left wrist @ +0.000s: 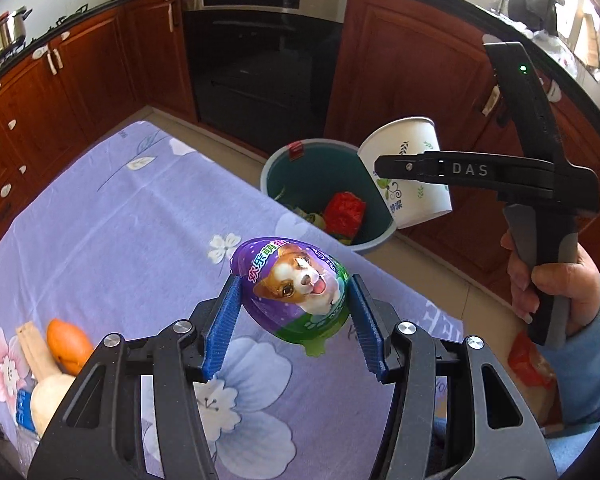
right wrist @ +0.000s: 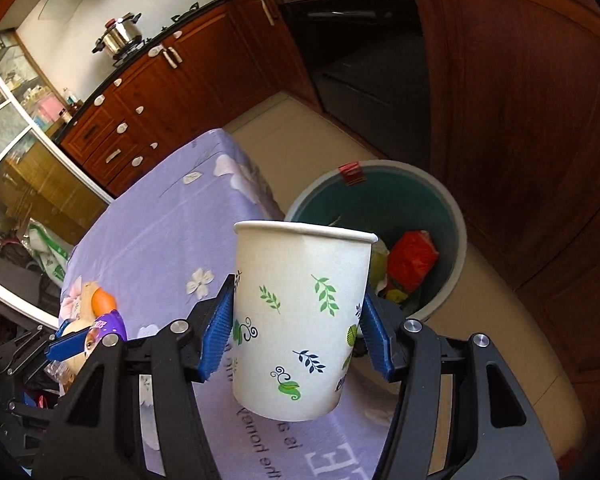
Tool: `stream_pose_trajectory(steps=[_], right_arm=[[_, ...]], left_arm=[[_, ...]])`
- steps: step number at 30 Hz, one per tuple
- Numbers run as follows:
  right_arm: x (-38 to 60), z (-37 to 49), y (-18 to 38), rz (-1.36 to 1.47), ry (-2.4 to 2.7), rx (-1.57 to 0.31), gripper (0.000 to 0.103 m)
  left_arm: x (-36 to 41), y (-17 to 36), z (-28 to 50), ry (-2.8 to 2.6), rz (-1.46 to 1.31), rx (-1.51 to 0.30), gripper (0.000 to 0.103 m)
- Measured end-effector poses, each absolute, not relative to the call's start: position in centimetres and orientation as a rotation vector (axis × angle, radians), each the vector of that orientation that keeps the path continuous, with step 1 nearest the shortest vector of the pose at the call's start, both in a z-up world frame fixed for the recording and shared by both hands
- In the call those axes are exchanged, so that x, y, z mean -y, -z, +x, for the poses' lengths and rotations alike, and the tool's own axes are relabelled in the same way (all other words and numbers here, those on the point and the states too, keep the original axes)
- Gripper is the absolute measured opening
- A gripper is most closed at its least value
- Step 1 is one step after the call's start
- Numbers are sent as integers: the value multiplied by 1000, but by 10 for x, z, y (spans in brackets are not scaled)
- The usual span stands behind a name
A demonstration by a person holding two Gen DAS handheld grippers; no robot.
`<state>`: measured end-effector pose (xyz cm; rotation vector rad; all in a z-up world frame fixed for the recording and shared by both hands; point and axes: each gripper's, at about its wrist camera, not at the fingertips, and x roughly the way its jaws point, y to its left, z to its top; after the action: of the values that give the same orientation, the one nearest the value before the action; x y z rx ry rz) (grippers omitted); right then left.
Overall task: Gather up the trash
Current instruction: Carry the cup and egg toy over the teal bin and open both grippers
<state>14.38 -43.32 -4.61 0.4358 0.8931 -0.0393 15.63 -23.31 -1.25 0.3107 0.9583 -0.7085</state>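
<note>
The left gripper is holding a purple egg between its blue pads above the tabletop. The right gripper is gripping a paper cup, tilted near the rim of the bin that is holding trash on the floor.

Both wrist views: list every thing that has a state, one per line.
Purple egg-shaped dog-print package: clamped in left gripper, above the table.
White leaf-print paper cup: clamped in right gripper, mouth tilted toward the bin.
Teal round trash bin: open, partly filled.
Black built-in oven: door shut.
</note>
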Motion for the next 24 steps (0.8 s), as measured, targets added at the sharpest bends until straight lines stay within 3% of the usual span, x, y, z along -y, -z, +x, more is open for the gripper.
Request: stream_pose_trajectory(steps=[8,11,22,24], right_arm=[[482,179,86,490,116,-934,61],[491,184,95,527,116,-939,79],[502,180,94,544,112,-937,84],[504,180,92,545,118,-936,89]], left_arm=[[298,34,196,747,349,-1005,55],[314,43,205,757,350,-1018,55],[347,66,223,781,351,-1055,55],[352,68,225,782,359,-1052,56]])
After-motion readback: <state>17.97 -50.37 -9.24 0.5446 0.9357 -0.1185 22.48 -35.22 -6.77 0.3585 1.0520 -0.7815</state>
